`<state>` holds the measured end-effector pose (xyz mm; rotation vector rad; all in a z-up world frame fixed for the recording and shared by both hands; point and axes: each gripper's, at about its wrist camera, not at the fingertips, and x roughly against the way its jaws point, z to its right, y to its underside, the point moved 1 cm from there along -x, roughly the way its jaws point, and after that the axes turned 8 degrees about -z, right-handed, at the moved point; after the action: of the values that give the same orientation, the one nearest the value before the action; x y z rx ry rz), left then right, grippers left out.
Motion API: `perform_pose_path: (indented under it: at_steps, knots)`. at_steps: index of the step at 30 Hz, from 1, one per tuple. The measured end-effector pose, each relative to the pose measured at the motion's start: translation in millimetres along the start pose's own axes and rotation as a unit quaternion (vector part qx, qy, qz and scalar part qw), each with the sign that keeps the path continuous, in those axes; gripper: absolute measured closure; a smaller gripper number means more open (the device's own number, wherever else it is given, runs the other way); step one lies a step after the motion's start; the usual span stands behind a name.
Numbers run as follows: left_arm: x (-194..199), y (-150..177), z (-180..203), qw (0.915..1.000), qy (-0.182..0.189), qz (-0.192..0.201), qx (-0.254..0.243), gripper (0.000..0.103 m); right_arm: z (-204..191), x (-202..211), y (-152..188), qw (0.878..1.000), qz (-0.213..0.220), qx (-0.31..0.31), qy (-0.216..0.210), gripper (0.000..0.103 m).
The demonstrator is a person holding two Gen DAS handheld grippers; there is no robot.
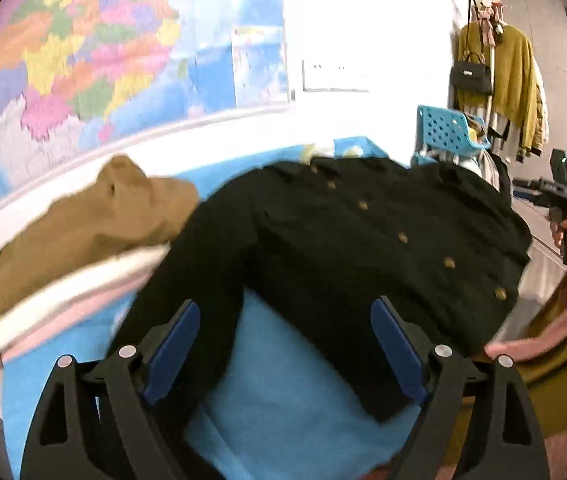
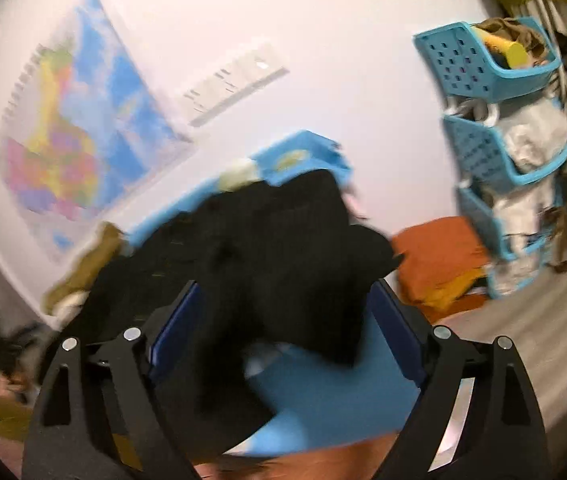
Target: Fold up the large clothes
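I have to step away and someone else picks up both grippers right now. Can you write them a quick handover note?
Left gripper: open, holding nothing.
Right gripper: open, holding nothing.
Black buttoned jacket lies on the blue surface, front up, one sleeve running toward the left gripper.
Brown garment lies beside it.
Done: jacket laid out.
Left: fold sleeves and body.

Right gripper (image 2: 283, 332) wide open over black garment (image 2: 275, 248) on blue bench cover (image 2: 323, 400) — nothing pinched. Blue stacked baskets (image 2: 495, 120) right, wall map (image 2: 83, 120) left, orange cloth (image 2: 439, 256) — blurred.
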<state>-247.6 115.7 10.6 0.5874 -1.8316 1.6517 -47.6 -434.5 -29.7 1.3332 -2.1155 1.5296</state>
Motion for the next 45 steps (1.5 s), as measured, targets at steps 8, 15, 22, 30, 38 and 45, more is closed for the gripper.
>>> perform_pose_path:
  at_steps: [8, 15, 22, 30, 38, 45]
  knots:
    - [-52, -34, 16, 0.9995, 0.021, -0.021, 0.010, 0.017, 23, -49, -26, 0.998, -0.062, 0.011, -0.026, 0.062]
    - [-92, -67, 27, 0.9978, 0.053, -0.041, -0.001, 0.017, -5, -18, -77, 0.997, -0.040, 0.065, -0.021, 0.098]
    - [-113, -103, 35, 0.9959, 0.080, -0.032, -0.029, 0.017, -83, 29, -164, 0.990, 0.018, 0.136, -0.033, 0.098]
    - [-131, -126, 35, 0.9912, 0.127, -0.020, -0.032, 0.017, -229, -68, -167, 0.955, -0.104, 0.247, -0.125, 0.096]
    - [-147, -119, 25, 0.9861, 0.158, -0.048, -0.010, 0.017, -240, -165, -122, 0.951, -0.183, 0.212, -0.132, 0.033]
    - [-158, -109, 21, 0.9828, 0.174, -0.062, 0.000, 0.016, -179, -131, -76, 0.961, -0.176, 0.211, -0.030, 0.016]
